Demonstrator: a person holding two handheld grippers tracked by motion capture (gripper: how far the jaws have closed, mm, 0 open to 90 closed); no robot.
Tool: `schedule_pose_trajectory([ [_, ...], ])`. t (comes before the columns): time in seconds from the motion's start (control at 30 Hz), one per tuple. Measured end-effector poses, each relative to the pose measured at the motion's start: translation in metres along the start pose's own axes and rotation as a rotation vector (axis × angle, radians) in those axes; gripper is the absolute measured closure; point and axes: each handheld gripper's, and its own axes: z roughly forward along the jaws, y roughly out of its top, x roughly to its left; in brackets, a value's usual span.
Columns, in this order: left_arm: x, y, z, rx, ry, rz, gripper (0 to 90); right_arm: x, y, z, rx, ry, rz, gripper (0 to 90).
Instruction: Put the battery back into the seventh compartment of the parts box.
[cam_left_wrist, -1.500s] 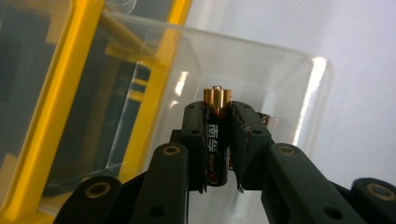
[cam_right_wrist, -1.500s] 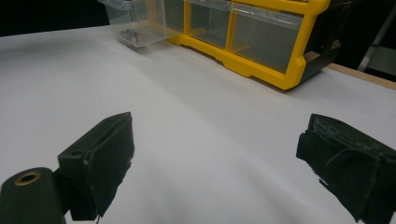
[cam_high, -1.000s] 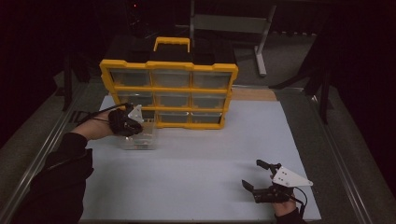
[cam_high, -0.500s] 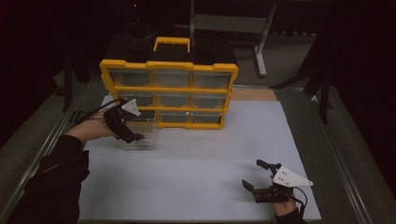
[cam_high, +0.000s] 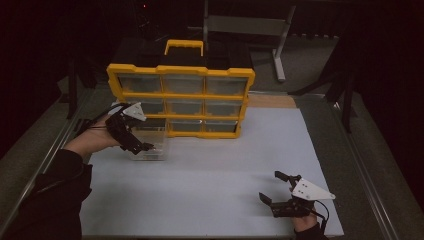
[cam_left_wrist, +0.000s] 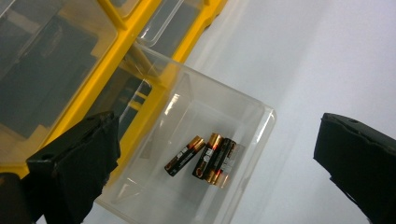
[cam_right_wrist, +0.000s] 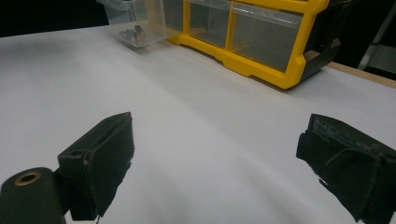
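A clear plastic bin (cam_high: 152, 147) stands on the white mat just in front of the yellow drawer organizer (cam_high: 182, 95), at its lower left corner. In the left gripper view the bin (cam_left_wrist: 261, 135) holds three batteries (cam_left_wrist: 208, 156) lying on its floor. My left gripper (cam_high: 139, 142) hovers over the bin's left side. Its jaws have just been opening and now stand wide, touching nothing. Seen along the left gripper (cam_left_wrist: 217, 154), the bin lies below the gap. My right gripper (cam_high: 270, 186) rests open near the mat's front right, and nothing is between its jaws (cam_right_wrist: 219, 154).
The organizer (cam_right_wrist: 252, 60) stands upright at the back of the white mat (cam_high: 225, 165), with a black case and a yellow handle (cam_high: 184, 46) behind it. In the right gripper view the clear bin (cam_right_wrist: 135, 23) is far off. Metal rails run along both table sides.
The left gripper has opened, let go of the clear bin and risen a little above it. The bin stays on the mat. The right gripper has not moved.
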Motion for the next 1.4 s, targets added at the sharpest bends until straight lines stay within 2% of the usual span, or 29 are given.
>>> schedule_pose_trajectory([
  [0.13, -0.007, -0.004, -0.003, -0.018, 0.004, -0.006, 0.0, 0.000, 0.000, 0.000, 0.000, 0.001, 0.004, 8.9],
  [0.3, -0.014, -0.011, -0.008, -0.059, 0.017, -0.044, 0.0, 0.000, 0.000, 0.000, -0.001, 0.002, 0.004, 8.9],
  [0.33, -0.016, -0.013, -0.009, -0.067, 0.035, -0.055, 0.0, 0.000, 0.000, 0.000, -0.002, 0.001, 0.005, 8.9],
  [0.6, -0.035, -0.026, -0.013, -0.131, 0.079, -0.100, 0.0, 0.000, 0.000, 0.000, -0.003, 0.003, 0.001, 9.0],
  [0.83, -0.049, -0.037, -0.014, -0.176, 0.076, -0.128, 0.0, 0.000, 0.001, -0.001, -0.006, 0.001, 0.000, 8.9],
  [0.97, -0.057, -0.044, -0.013, -0.192, 0.090, -0.140, 0.0, 0.000, 0.001, -0.001, -0.008, -0.001, 0.002, 8.9],
  [1.03, -0.061, -0.048, -0.013, -0.212, 0.080, -0.149, 0.0, 0.000, 0.001, -0.001, -0.008, -0.002, 0.000, 8.9],
  [1.17, -0.072, -0.054, -0.011, -0.221, 0.104, -0.165, 0.0, 0.000, 0.001, -0.001, -0.007, -0.003, 0.000, 9.0],
  [1.3, -0.084, -0.060, -0.008, -0.224, 0.103, -0.166, 0.0, 0.000, 0.001, -0.001, -0.007, -0.001, -0.001, 9.0],
  [1.4, -0.090, -0.065, -0.005, -0.246, 0.097, -0.181, 0.0, 0.000, 0.001, -0.001, -0.006, -0.002, -0.002, 8.9],
])
